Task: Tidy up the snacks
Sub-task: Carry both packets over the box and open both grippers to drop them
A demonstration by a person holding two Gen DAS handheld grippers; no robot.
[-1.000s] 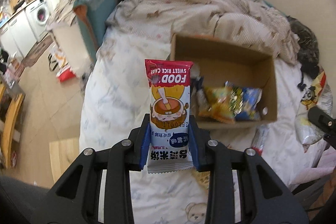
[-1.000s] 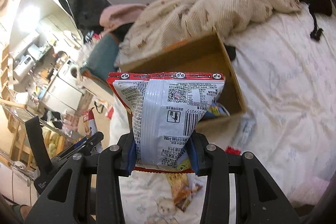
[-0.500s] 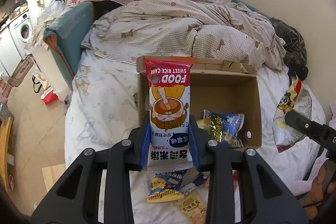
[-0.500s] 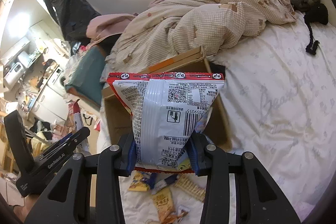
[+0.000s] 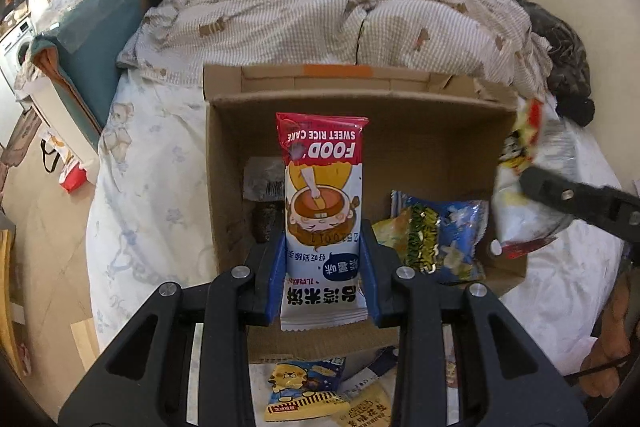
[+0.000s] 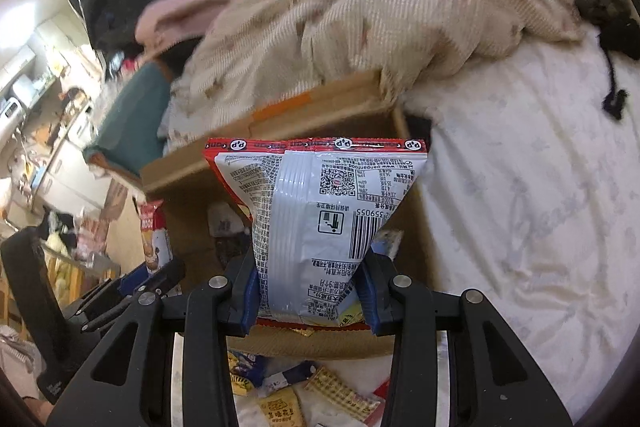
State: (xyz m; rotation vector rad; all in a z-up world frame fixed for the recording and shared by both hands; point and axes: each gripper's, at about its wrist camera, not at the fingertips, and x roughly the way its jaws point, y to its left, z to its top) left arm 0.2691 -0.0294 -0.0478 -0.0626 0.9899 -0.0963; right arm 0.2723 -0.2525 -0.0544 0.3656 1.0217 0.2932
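Observation:
My left gripper (image 5: 323,281) is shut on a red and white sweet rice cake packet (image 5: 322,211), held upright over the open cardboard box (image 5: 228,187) on the bed. Inside the box lie a blue and yellow snack bag (image 5: 438,239) and a dark packet (image 5: 266,183). My right gripper (image 6: 308,295) is shut on a larger silver snack bag with a red rim (image 6: 320,215), its printed back facing the camera, over the same box (image 6: 192,211). The right gripper and its bag (image 5: 524,163) show at the right edge of the left wrist view. The left gripper (image 6: 152,279) appears at the lower left of the right wrist view.
Loose snack packets (image 5: 304,391) lie on the white sheet in front of the box, also seen as packets (image 6: 280,395) in the right wrist view. A rumpled checked quilt (image 5: 320,11) is piled behind the box. A dark garment (image 5: 568,67) lies at the right. The bed's left edge drops to the floor (image 5: 40,227).
Both grippers have moved forward and down toward the box with their packets. The box now fills the middle of both views, and the packets hang over its opening.

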